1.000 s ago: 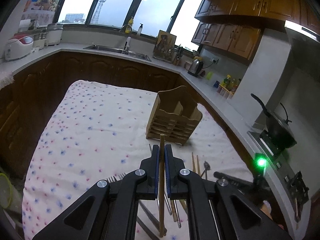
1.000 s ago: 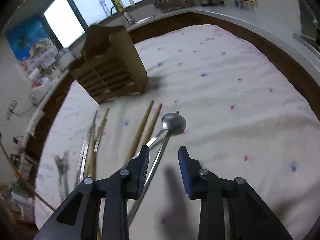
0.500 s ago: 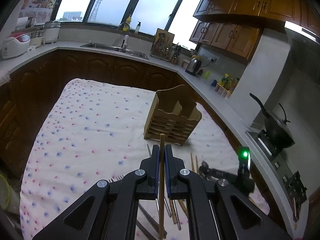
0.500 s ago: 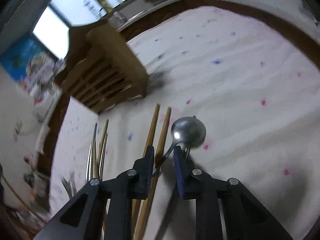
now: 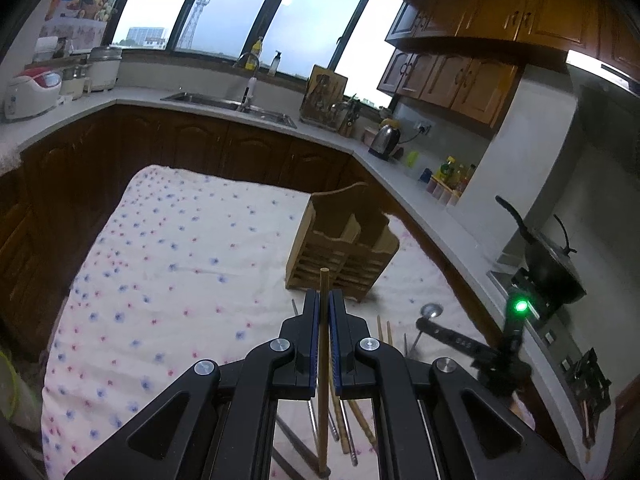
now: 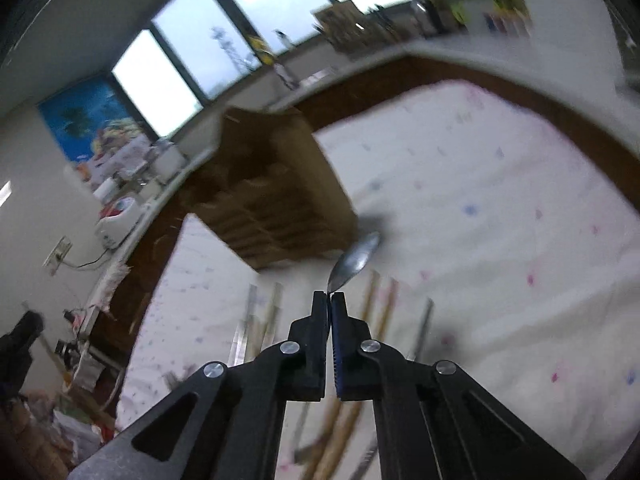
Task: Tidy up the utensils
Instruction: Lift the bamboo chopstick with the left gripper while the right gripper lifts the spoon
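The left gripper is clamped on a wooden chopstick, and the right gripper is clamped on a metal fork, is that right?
Not quite. The right gripper is shut on a metal spoon, not a fork, as the right wrist view shows. The left gripper is indeed clamped on a wooden chopstick.

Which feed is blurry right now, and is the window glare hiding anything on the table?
Right wrist view: motion-smeared, though the right gripper shut on the spoon reads clearly. Left wrist view: sharp; bright windows, dim cabinets, tablecloth evenly lit, fisheye bending at edges.

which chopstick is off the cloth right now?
The wooden chopstick clamped upright between the left gripper jaws. The other chopsticks lie flat on the floral cloth below.
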The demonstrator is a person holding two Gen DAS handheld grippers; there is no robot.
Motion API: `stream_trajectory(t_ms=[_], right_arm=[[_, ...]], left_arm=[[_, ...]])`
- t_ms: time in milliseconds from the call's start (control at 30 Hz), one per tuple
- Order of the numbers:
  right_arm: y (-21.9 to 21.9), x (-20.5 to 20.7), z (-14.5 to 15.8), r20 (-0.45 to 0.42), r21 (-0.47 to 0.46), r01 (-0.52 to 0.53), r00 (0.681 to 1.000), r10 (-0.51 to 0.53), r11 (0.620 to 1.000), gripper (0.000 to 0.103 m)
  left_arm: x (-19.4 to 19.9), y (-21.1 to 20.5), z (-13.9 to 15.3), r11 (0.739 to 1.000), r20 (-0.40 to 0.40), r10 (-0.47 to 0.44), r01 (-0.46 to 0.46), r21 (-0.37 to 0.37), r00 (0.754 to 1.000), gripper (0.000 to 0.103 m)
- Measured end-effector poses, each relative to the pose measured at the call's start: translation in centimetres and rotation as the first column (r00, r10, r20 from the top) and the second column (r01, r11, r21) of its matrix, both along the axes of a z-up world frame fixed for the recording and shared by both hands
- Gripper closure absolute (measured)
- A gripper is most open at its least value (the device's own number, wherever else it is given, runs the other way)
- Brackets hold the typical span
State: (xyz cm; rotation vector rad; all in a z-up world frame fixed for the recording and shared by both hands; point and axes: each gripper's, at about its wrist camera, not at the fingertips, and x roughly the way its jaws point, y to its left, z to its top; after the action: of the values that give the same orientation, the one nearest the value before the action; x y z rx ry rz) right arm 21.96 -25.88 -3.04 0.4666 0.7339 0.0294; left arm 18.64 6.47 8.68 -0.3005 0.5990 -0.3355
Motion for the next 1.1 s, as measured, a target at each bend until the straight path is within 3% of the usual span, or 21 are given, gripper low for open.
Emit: stream_trajectory(t_ms=[167,433,500,567,667,900,1100], right_arm=[[3.3,-0.3,3.8,0.105,-0.126,-0.067,0.991,0.080,0.990,0.101],[3.9,0.5,8.8,0.196,-0.135,-0.055,0.977,0.081,0.989,0.101],[6.7,0.1,9.4,0.216,-0.304,-0.073,0.966,0.143,0.950,0.100],[7.6,0.8,8.9,0.180,-0.261,-0.156,0.962,0.207,0.953,0.101],[8.3,0.6,8.8,0.191,-0.278,-0.158,0.958,0.216,0.948,0.100],[6.3,-0.6,7.5,0.215,-0.204,-0.077,0.969,0.122,0.976,0.101],[5.0,-1.4,5.8,0.179,-0.095,-0.060,0.981,0.076,0.994,0.101]], left_arm=[[-0.1,0.2,0.5,1.000,0.033,0.004,-0.004,0.001,0.999,0.100],[0.2,1.0,1.6,1.000,0.075,0.014,-0.013,-0.017,0.997,0.100],[0.3,1.2,1.7,0.999,0.079,0.021,-0.019,-0.037,0.997,0.100],[1.0,0.3,0.6,1.000,0.039,-0.018,0.018,-0.024,0.999,0.100],[1.6,-0.6,-0.5,0.999,0.017,-0.029,0.029,-0.017,0.999,0.100],[1.9,-0.6,-0.2,1.000,0.041,-0.010,0.009,0.023,0.999,0.100],[1.9,-0.9,0.6,0.999,0.045,-0.008,0.007,0.032,0.999,0.100]])
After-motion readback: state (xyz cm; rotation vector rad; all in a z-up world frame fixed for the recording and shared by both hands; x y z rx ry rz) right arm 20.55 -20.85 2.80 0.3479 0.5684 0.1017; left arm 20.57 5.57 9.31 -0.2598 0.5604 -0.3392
